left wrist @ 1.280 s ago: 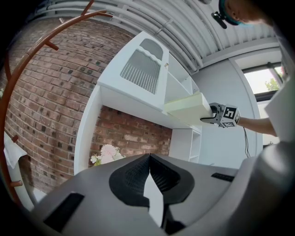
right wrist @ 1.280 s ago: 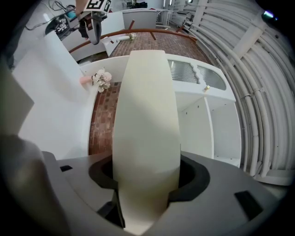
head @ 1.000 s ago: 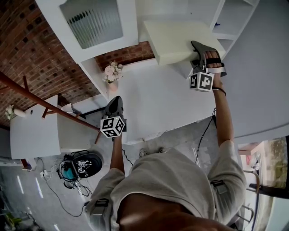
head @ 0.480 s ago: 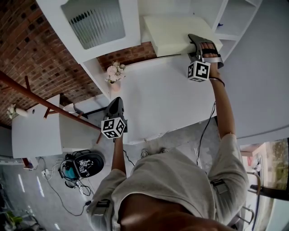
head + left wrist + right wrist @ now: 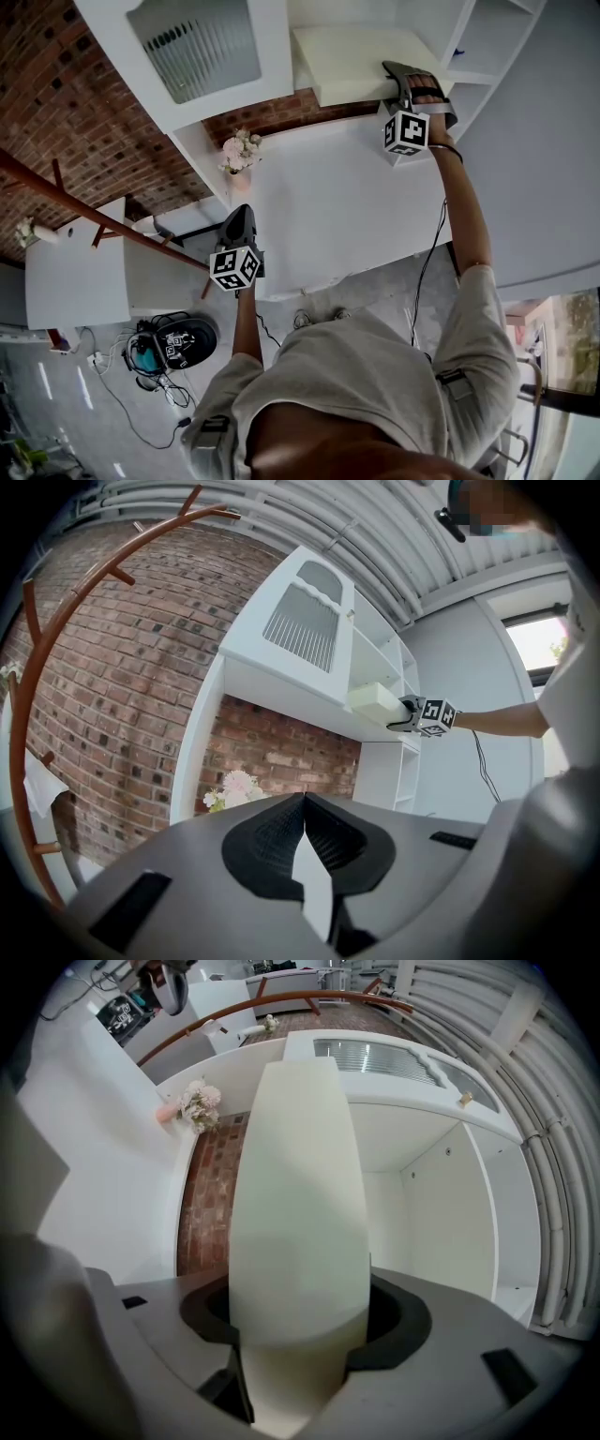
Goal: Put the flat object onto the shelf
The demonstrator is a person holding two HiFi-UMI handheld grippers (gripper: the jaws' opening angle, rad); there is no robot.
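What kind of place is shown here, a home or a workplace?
Probably a home-like room set up in a studio: a white shelf unit against a brick wall, a bunch of flowers, and loose cables.

Place: a home-style room set, built inside an industrial hall.

Domestic fittings:
- red brick wall [image 5: 56,103]
- white wall cabinet [image 5: 178,103] with a ribbed panel door [image 5: 192,42] and open shelves [image 5: 492,37]
- vase of pale flowers [image 5: 237,150] in the brick-backed niche
- curved brown rack [image 5: 94,217]

Hall features:
- ribbed metal ceiling [image 5: 309,522]
- bare grey floor [image 5: 375,300] with loose cables [image 5: 117,403] and a black device [image 5: 173,342]
- high window [image 5: 542,641]
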